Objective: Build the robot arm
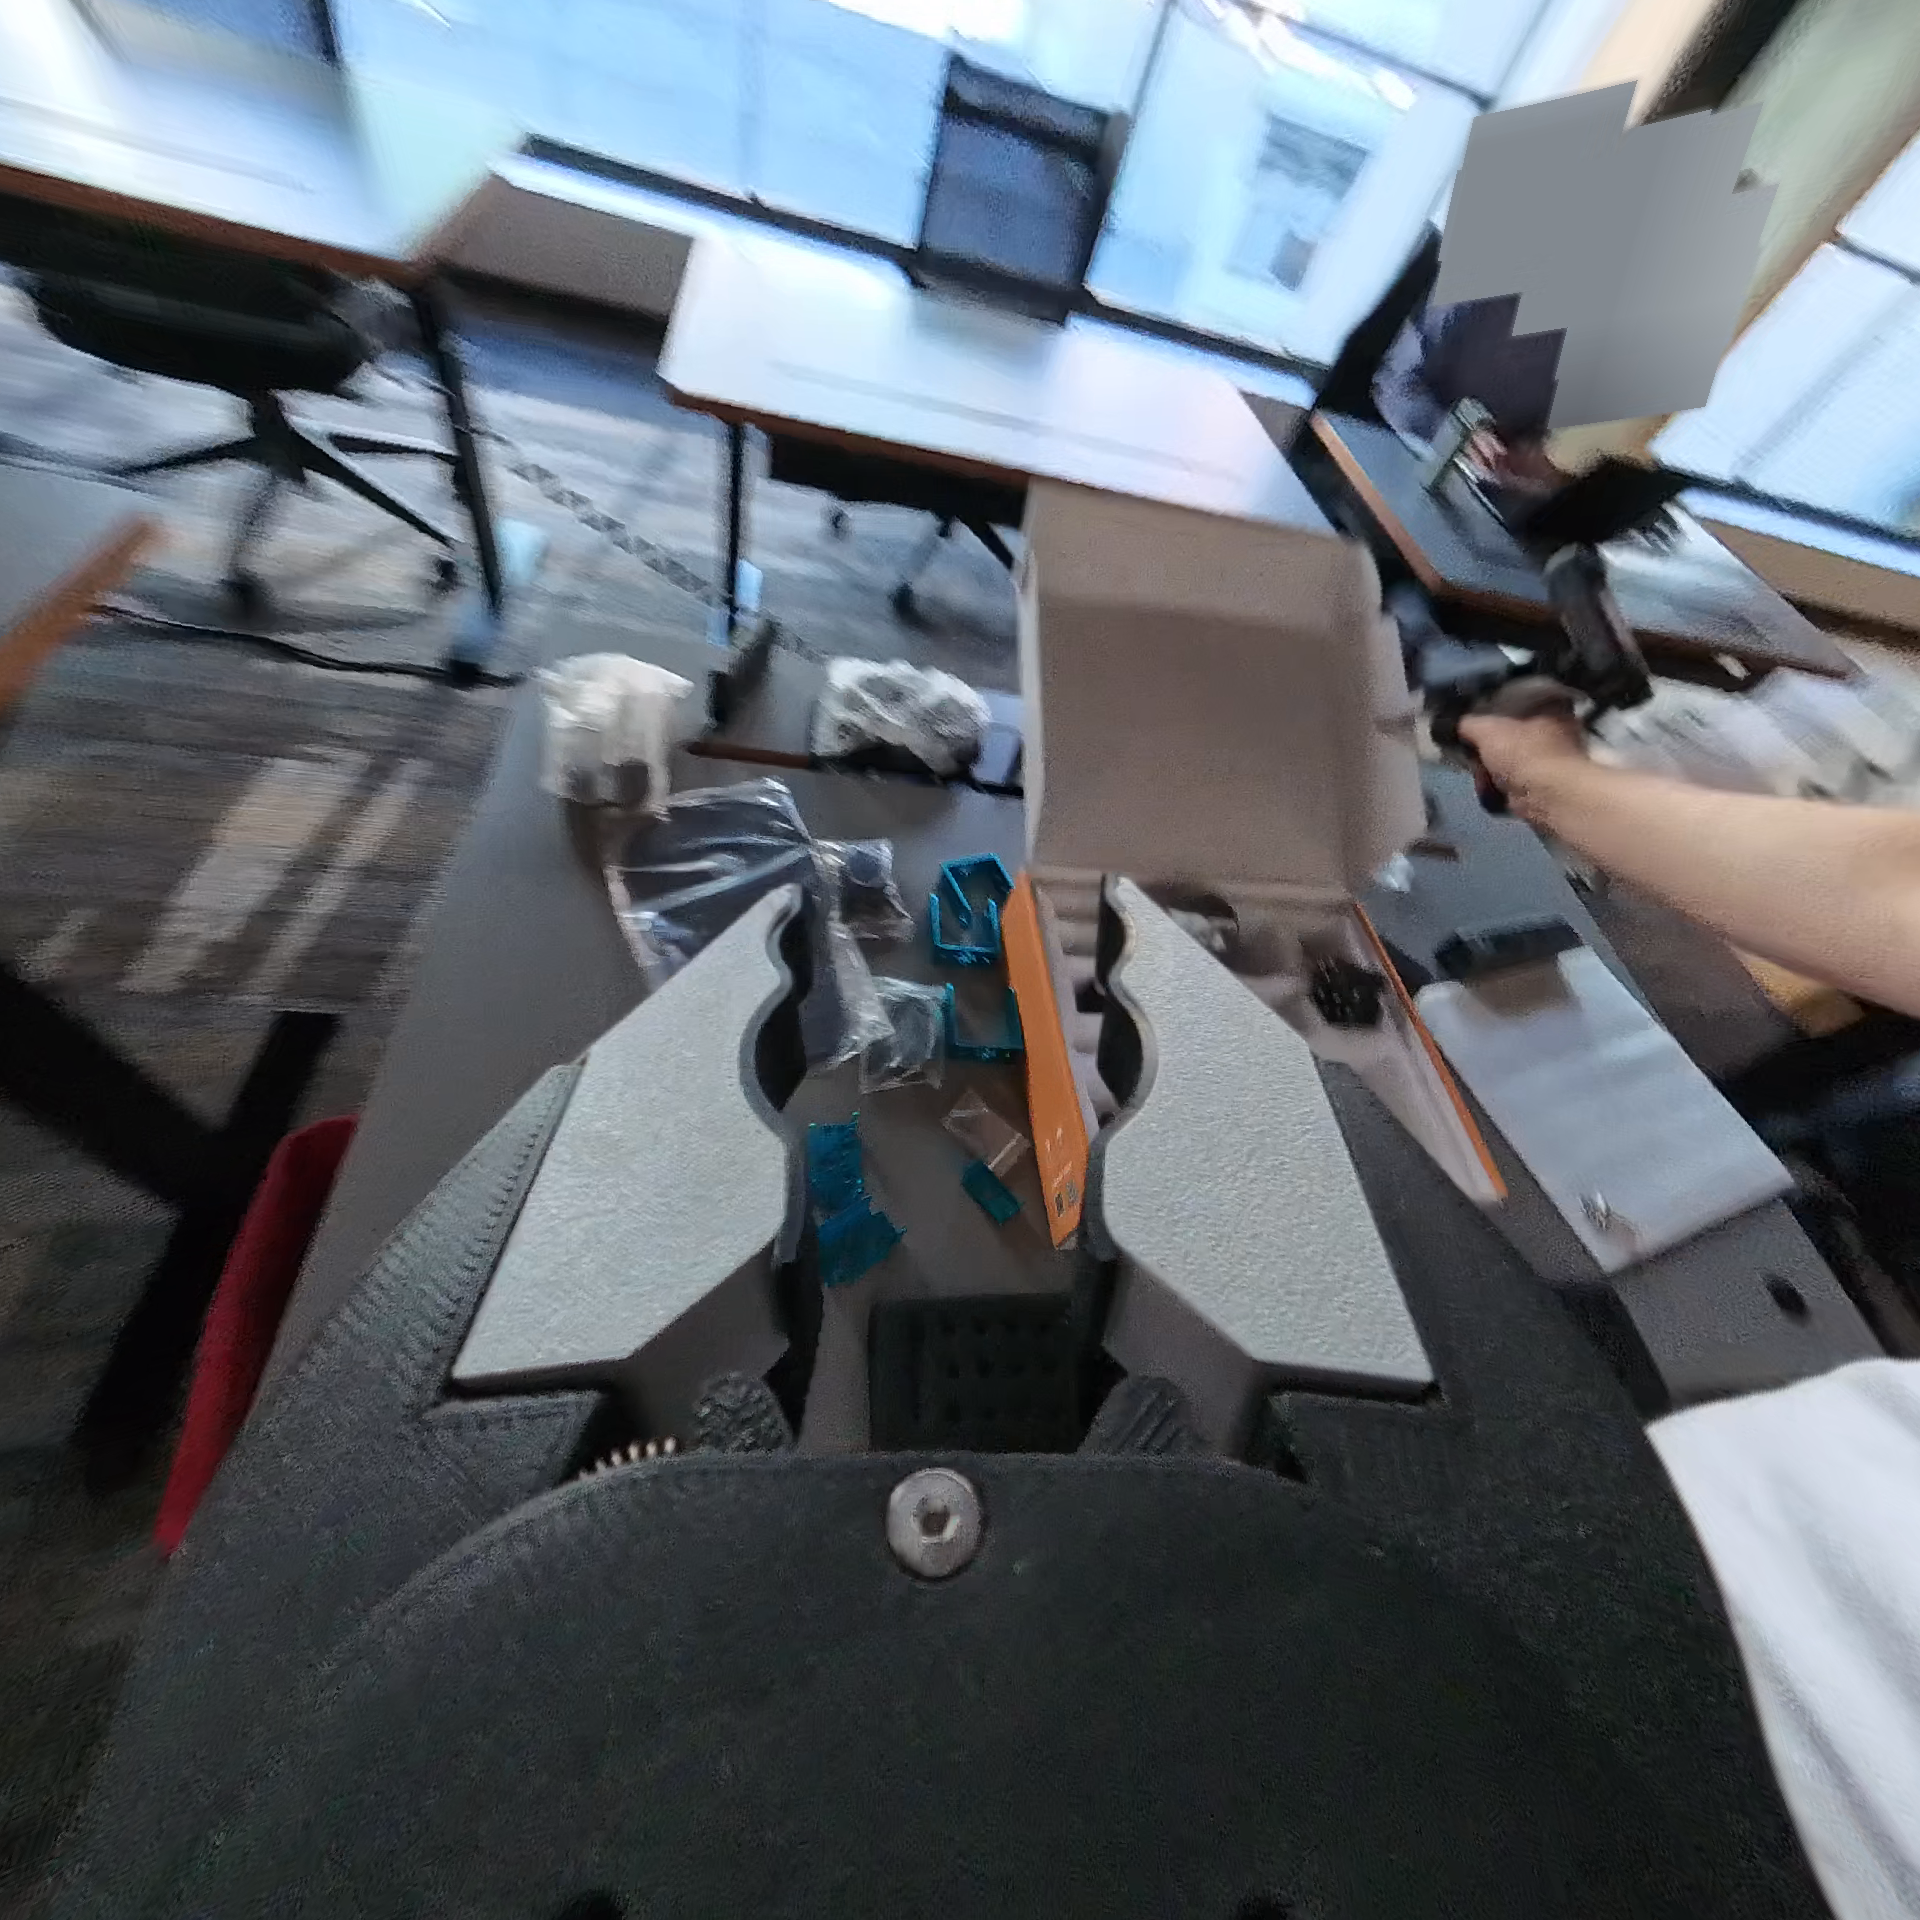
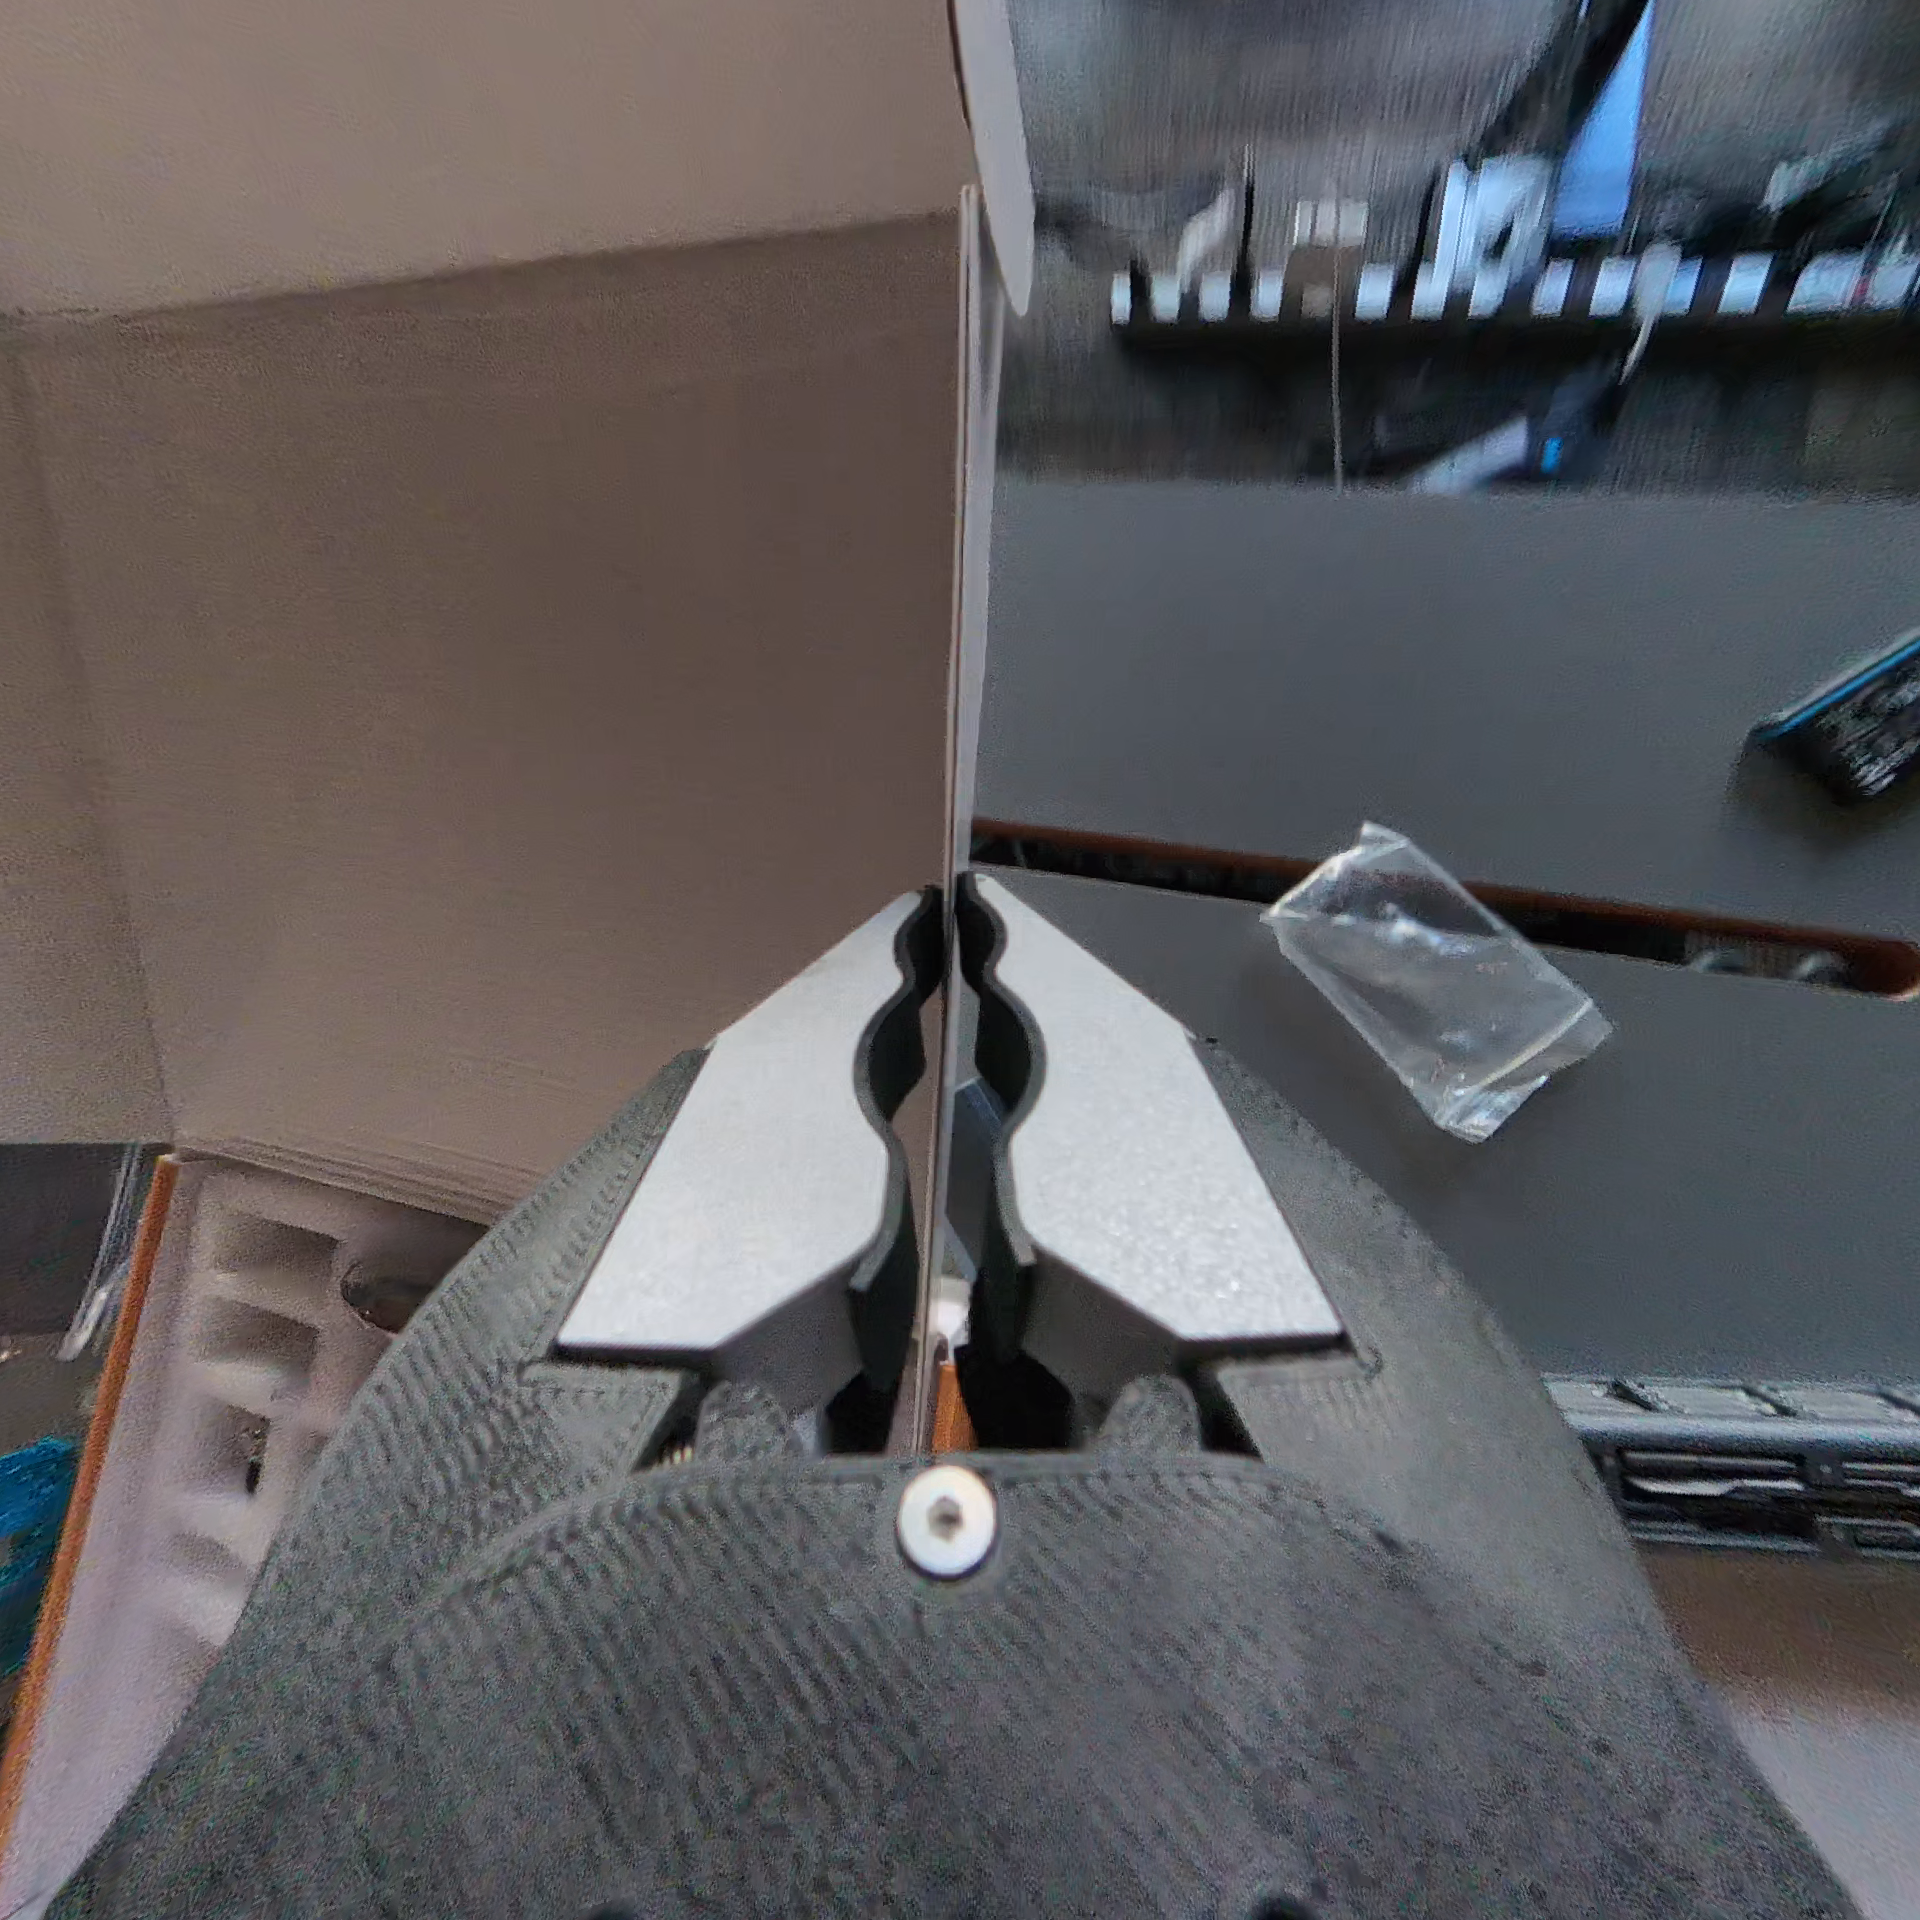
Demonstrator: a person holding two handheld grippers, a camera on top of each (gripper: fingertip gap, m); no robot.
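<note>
The right tool (image 2: 948, 914) is pinching the free side edge of the box lid (image 2: 499, 665), its fingers pressed together on the thin cardboard. The lid is standing upright over the open orange-edged box (image 1: 1049, 1049), which is sitting near the middle of the desk (image 1: 499, 935). The left tool (image 1: 951, 914) is hovering above the desk's near side with its fingers spread, gripping nothing; it is nearest to the box's left wall and the loose parts beside it.

Holding advice, as a judgement: the card is thin, so the grip is best kept light and square to the edge, with any movement following the hinge line along the box's far side, otherwise the panel is likely to be creasing or slipping out.

Surroundings:
- Blue plastic parts (image 1: 971, 909) are lying just beside the box's left wall, with more toward the near edge.
- Plastic bags (image 1: 727, 862) holding dark items are lying farther left, with white crumpled wrapping toward the far edge.
- A small clear bag (image 2: 1434, 977) is lying right of the lid, close to the right tool.
- A dark oblong device (image 2: 1849, 727) is resting toward the right edge.
- A white sheet (image 1: 1579, 1101) is lying just right of the box.

The inside of the box is showing moulded compartments; their contents cannot be made out.
</note>
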